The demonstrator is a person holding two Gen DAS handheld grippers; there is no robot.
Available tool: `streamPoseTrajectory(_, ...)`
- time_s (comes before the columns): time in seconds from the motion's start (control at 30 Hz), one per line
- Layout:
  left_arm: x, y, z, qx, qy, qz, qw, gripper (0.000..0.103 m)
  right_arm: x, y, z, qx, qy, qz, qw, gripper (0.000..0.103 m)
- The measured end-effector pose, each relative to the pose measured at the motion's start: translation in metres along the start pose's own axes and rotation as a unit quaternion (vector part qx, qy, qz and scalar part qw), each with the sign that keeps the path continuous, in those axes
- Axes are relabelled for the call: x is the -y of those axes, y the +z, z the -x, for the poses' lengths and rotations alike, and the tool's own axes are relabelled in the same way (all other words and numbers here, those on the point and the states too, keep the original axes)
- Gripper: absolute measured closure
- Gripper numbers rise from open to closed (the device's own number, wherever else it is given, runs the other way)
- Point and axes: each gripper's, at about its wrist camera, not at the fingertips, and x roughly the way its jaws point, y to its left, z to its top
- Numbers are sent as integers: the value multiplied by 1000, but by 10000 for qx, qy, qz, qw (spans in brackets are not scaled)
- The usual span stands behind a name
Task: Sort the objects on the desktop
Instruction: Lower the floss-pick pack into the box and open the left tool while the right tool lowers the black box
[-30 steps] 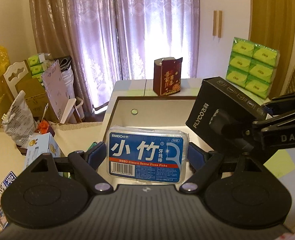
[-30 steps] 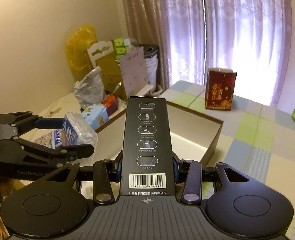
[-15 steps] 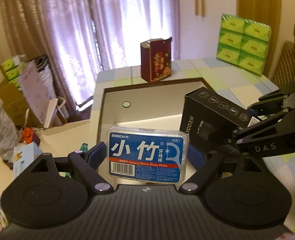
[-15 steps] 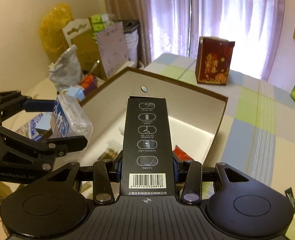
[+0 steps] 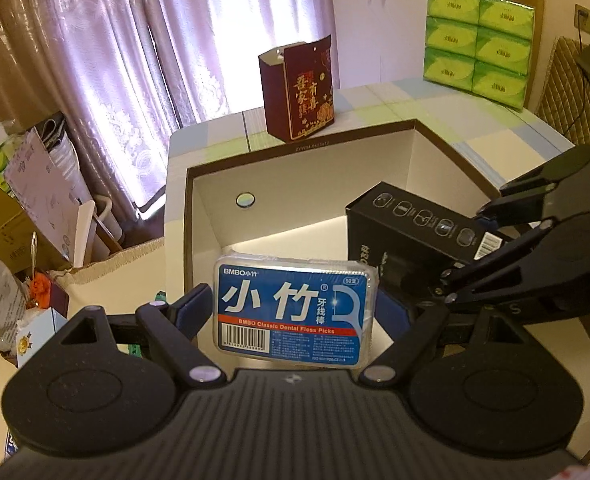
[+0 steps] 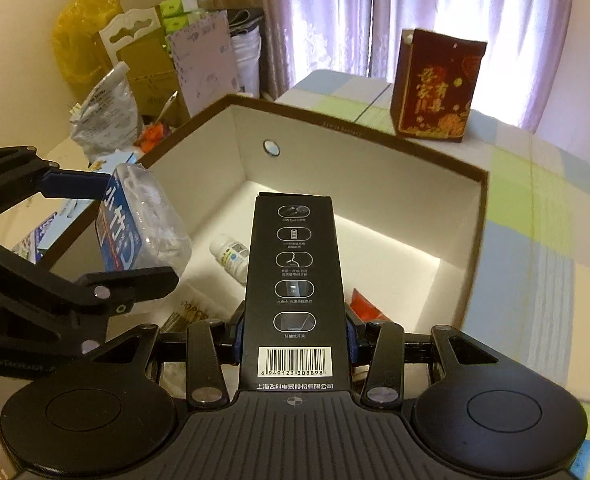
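Observation:
My left gripper (image 5: 293, 308) is shut on a blue-labelled clear box of dental floss picks (image 5: 295, 312), held over the near left part of the open cardboard box (image 5: 435, 160). My right gripper (image 6: 293, 328) is shut on a long black shaver box (image 6: 293, 276), held over the same cardboard box (image 6: 471, 240). In the right wrist view the floss box (image 6: 135, 228) and the left gripper sit at the left. Inside the cardboard box lie a small white bottle (image 6: 231, 256), a red packet (image 6: 365, 306) and other small items, partly hidden.
A dark red gift box (image 5: 299, 94) stands on the table behind the cardboard box. Green tissue packs (image 5: 477, 44) are stacked at the far right. Left of the table are bags, cartons (image 6: 151, 68) and a plastic bag (image 6: 107, 116). Curtains hang behind.
Both grippers have moved forward and tilted down over the cardboard box, carrying their loads. The box interior and its contents now show more fully.

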Motion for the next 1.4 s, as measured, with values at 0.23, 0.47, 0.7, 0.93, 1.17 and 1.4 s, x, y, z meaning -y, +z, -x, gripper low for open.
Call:
streamPoseTrajectory(0.23, -4, -2, -6, -60, -29, 23, 10000, 19, 2, 2, 1, 236, -44, 200, 9995, 37)
streamPoseTrajectory(0.47, -4, 2, -14, -55, -70, 51, 9999, 19, 12, 4, 4, 354, -278, 307, 9985, 35)
streamPoseTrajectory(0.7, -6, 17, -32, -24, -103, 15, 9999, 19, 25, 14, 2, 489, -402, 206, 9978, 36)
streamPoseTrajectory(0.93, -11, 33, -59, 24, -94, -77, 9999, 19, 37, 21, 5, 628, -452, 70, 9970, 36)
streamPoseTrajectory(1.17, -14, 42, -88, -156, -91, -162, 9997, 19, 41, 29, 3, 753, -566, 91, 9955, 36)
streamPoseTrajectory(1.4, -11, 44, -98, -224, -5, -163, 9996, 19, 44, 31, 0, 802, -548, 88, 9952, 36)
